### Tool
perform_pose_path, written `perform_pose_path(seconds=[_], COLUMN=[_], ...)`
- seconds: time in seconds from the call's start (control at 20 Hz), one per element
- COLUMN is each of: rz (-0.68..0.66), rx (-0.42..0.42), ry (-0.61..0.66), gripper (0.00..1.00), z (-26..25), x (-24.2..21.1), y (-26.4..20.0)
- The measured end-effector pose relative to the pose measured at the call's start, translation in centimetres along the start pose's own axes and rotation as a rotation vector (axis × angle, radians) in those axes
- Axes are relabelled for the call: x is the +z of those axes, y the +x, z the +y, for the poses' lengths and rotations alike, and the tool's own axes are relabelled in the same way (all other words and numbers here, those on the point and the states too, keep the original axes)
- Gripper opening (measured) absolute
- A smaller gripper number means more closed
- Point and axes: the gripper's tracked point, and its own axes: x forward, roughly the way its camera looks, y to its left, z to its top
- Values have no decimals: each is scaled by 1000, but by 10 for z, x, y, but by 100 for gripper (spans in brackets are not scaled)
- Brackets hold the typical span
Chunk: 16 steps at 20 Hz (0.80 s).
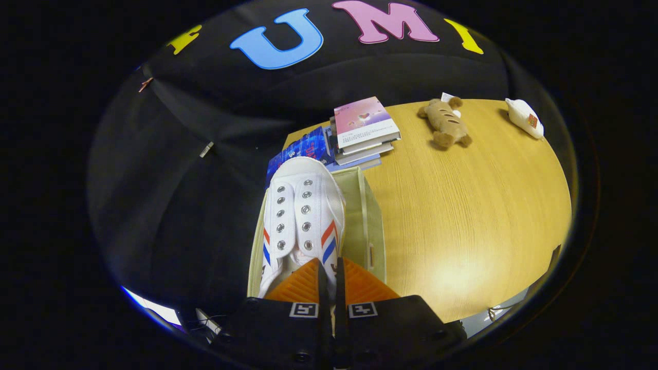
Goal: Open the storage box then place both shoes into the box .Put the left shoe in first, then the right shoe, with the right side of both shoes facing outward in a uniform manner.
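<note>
Fingers (329, 272) closed tight on the white sneaker's (303, 216) heel collar, toe pointing away, so it hangs over the open fabric storage box (367, 221) at the tabletop (462, 205) edge, lined up to drop in lengthwise; book stack (362, 131) beyond

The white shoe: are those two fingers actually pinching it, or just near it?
Touching. In the gripper view, the gripper has its fingers nearly closed on the side wall of the white shoe, which hangs over the open storage box.
</note>
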Motion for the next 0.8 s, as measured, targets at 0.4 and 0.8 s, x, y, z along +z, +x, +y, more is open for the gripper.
perform_pose_path(seconds=[0.4, 0.8], rz=[-9, -234], rx=[80, 84], ry=[-20, -229], gripper=[50, 99], z=[27, -9], x=[-1, 64], y=[14, -65])
